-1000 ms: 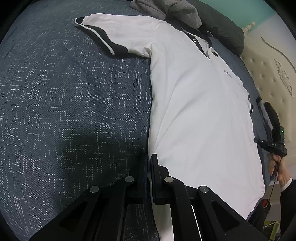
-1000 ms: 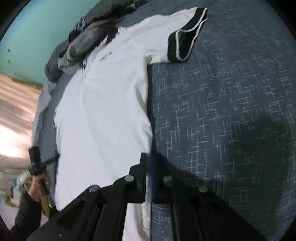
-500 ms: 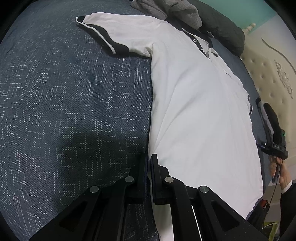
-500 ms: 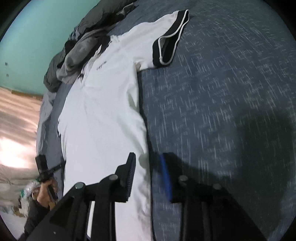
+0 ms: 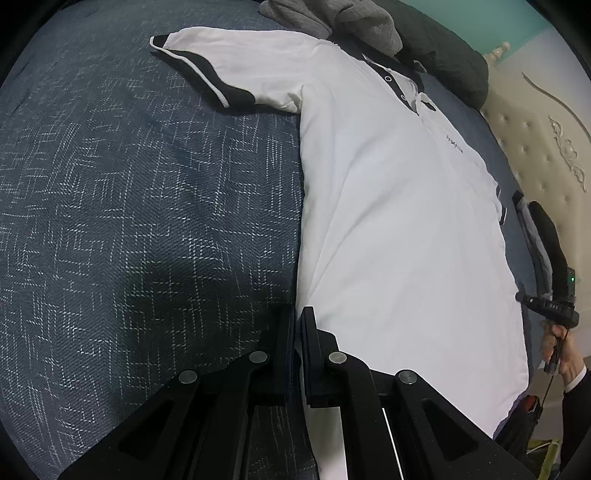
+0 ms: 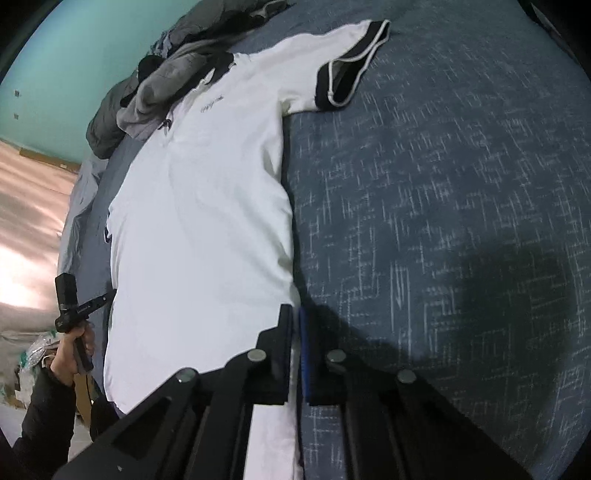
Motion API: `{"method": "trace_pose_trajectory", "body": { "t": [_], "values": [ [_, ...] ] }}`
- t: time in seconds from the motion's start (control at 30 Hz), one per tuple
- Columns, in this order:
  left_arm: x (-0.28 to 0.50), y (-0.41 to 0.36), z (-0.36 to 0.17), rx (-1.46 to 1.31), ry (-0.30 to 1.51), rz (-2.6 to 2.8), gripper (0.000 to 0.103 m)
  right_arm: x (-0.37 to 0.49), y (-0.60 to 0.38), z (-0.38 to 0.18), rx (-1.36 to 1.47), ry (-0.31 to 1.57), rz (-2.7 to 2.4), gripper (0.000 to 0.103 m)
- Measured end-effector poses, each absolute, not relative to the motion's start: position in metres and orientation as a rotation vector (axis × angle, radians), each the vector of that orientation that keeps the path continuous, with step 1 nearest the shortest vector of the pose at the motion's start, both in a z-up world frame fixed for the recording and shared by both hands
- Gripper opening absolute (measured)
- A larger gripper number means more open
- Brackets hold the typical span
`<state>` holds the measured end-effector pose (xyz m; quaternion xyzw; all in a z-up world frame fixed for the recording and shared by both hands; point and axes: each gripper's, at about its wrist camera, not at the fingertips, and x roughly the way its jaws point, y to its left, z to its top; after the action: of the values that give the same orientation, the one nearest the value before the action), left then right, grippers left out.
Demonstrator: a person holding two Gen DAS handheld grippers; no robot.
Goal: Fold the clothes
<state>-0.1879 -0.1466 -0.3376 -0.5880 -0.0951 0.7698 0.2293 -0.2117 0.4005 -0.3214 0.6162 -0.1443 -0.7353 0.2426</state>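
The right hand-held gripper (image 6: 295, 325), spread half a second ago, is now pressed together, apparently pinching the side edge of the white polo shirt (image 6: 207, 206) laid flat on the bed (image 6: 443, 184). The left hand-held gripper (image 5: 298, 325) is kept clamped on the opposite edge, so a two-handed fold seems prepared.

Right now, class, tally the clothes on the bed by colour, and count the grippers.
White polo shirt: 1
Grey garments heaped past the collar: number unclear, at least 1
Grippers: 2, left gripper and right gripper
Total: at least 4
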Motion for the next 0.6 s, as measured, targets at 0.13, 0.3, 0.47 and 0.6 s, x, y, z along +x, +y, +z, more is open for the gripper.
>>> {"method": "trace_pose_trajectory", "body": {
  "t": [0.13,0.3,0.47,0.6],
  "values": [
    [-0.186,-0.149,-0.331,-1.608,-0.246,2.12,0.009,-0.214,0.407,-0.324,1.701,-0.477,-1.984,0.007],
    [-0.18,-0.158,-0.32,-1.609,-0.233,2.115,0.021,-0.21,0.406,-0.321,1.729,-0.471,-1.973,0.008],
    [-0.167,-0.159,-0.318,-1.616,-0.198,2.07,0.027,-0.204,0.404,-0.32,1.737,-0.445,-1.943,0.008],
    [-0.156,-0.157,-0.325,-1.631,-0.184,2.043,0.026,-0.202,0.399,-0.323,1.752,-0.43,-1.937,0.008]
  ]
}}
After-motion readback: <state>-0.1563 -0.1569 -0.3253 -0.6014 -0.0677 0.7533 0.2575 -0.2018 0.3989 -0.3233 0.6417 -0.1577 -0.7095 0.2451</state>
